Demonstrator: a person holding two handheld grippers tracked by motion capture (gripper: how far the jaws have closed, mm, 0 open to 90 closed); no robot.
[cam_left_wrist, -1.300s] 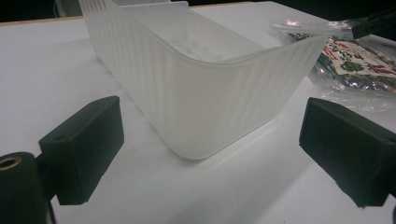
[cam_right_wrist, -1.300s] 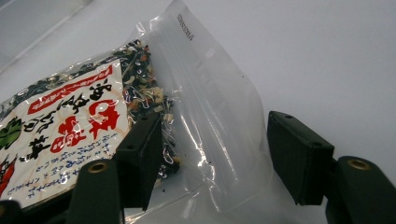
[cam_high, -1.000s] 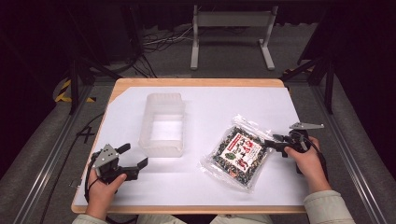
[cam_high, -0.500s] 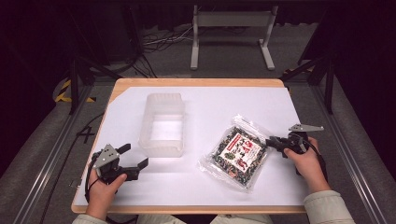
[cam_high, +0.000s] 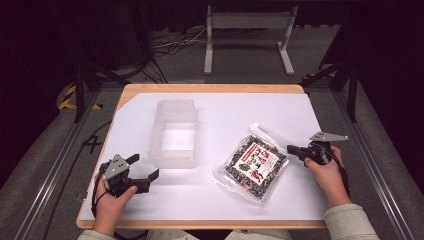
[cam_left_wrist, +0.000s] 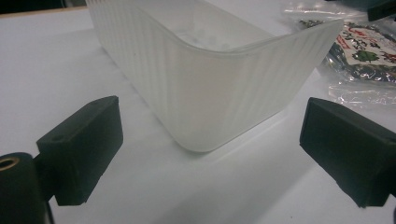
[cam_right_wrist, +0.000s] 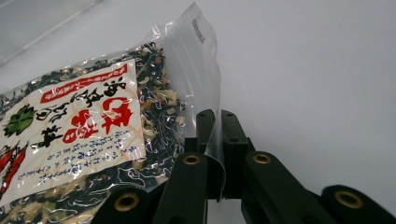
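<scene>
Right claw pinches the clear edge of a dried-food packet lying flat on the white tabletop, seen from the high view, while the left claw rests open and empty near the front corner of a frosted plastic tub. From the left gripper view, both jaws stand wide apart, the tub's ribbed wall just ahead and untouched. From the right gripper view, the jaws are closed on the packet's transparent seal flap, beside the printed label. The grasp looks made; the next move likely calls for lifting the packet clear and carrying it over to the tub without the thin film slipping.
</scene>
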